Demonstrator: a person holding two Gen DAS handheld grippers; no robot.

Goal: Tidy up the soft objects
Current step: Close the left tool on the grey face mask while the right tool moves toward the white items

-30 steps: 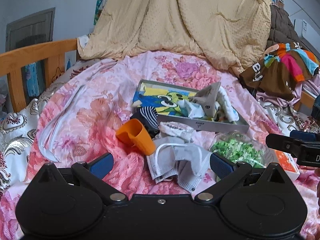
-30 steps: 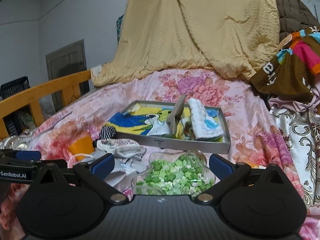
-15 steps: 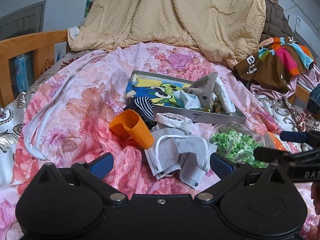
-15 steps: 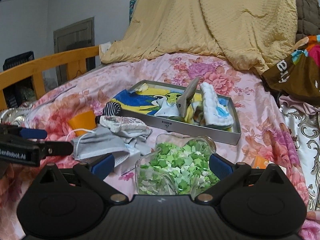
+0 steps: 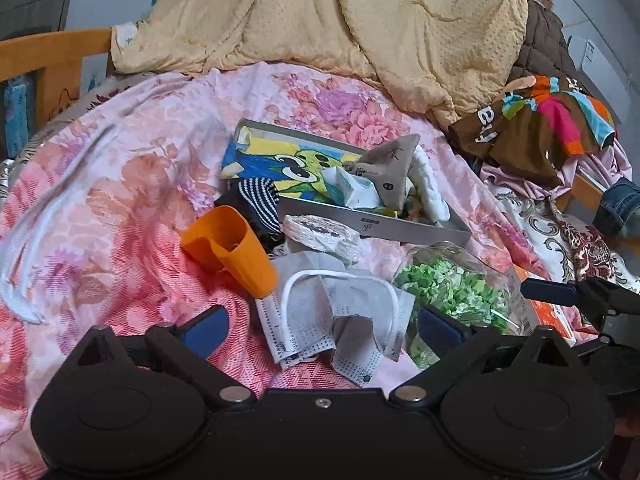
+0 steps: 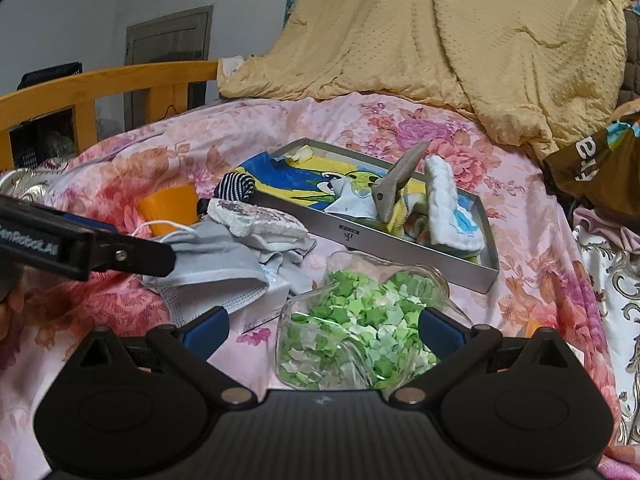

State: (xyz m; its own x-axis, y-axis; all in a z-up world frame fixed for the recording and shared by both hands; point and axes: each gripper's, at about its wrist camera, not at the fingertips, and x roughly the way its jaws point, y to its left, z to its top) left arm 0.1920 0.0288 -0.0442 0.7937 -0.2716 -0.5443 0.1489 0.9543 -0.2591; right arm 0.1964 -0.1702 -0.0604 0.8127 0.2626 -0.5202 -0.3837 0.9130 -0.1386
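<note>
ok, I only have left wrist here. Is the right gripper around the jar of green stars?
Observer: Yes. In the right wrist view the jar of green stars lies on its side between the right gripper fingers. The jaws are wide and not visibly pressing it.
Operator: Anything under the grey masks?
Observer: A small white box pokes out beneath the grey masks.
Operator: And behind the bed rail?
Observer: A black crate sits behind the wooden bed rail.

Both grippers (image 5: 322,326) nearer the masks (image 5: 332,312)
</note>
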